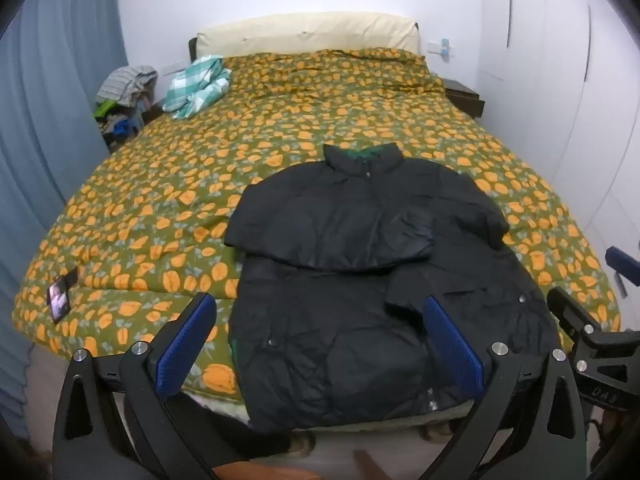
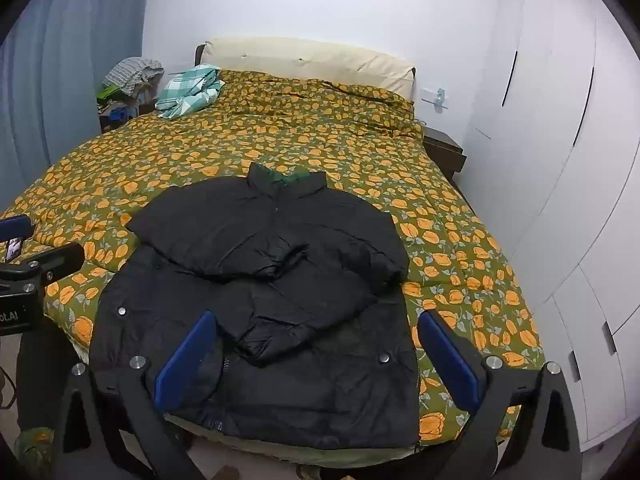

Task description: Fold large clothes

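A large black puffer jacket point(image 1: 360, 248) point(image 2: 260, 280) lies front up at the near end of the bed point(image 1: 168, 200) point(image 2: 460, 248), collar pointing toward the headboard. Both sleeves are folded in across its chest. Its hem hangs at the bed's near edge. My left gripper point(image 1: 320, 344) hovers open above the jacket's lower left part, with nothing between its blue pads point(image 1: 186, 348). Over the jacket's lower right part my right gripper point(image 2: 318, 360) stands open and holds nothing. In each view the other gripper shows at the frame's side.
The bed carries a green quilt with orange flowers. A teal checked cloth point(image 1: 198, 86) point(image 2: 188, 90) lies at the far left, by the cream headboard point(image 1: 308, 32). A phone point(image 1: 60, 298) lies near the left edge. A clothes pile point(image 1: 126, 92), blue curtain point(image 1: 48, 120) and white wardrobe point(image 2: 560, 160) flank the bed.
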`<state>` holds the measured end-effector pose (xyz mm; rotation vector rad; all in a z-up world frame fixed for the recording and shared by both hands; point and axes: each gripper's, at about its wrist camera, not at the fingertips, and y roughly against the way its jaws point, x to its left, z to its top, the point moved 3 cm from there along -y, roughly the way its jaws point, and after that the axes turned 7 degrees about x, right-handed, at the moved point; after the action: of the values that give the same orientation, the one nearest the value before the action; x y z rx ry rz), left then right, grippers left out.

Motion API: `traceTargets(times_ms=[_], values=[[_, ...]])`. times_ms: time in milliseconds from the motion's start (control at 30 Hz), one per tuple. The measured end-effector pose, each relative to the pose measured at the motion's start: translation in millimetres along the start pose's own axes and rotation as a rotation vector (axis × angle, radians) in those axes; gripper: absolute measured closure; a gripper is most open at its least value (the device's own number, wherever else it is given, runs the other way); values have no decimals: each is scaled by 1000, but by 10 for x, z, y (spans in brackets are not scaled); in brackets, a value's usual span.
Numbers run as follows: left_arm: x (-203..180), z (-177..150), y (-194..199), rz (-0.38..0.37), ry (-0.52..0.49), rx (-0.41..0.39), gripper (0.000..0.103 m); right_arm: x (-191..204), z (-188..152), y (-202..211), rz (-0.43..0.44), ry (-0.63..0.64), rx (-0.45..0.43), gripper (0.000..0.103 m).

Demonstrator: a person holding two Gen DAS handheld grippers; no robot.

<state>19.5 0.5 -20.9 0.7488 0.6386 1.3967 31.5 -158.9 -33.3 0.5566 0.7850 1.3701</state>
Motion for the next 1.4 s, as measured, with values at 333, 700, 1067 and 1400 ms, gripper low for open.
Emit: traceTargets(times_ms=[333,700,1067,1400], values=[[62,-45,-10,0,-1,21,0,79,29,16,6,-1,13,0],[78,-91,-8,6,-3,31,0,86,-29,-11,10,8,13,0],[83,-82,-12,20,-12,39,0,78,-31,-30,11,7,16,0],[63,-84,-19,14,-9,44,0,85,-46,-18,13,5,20,0]])
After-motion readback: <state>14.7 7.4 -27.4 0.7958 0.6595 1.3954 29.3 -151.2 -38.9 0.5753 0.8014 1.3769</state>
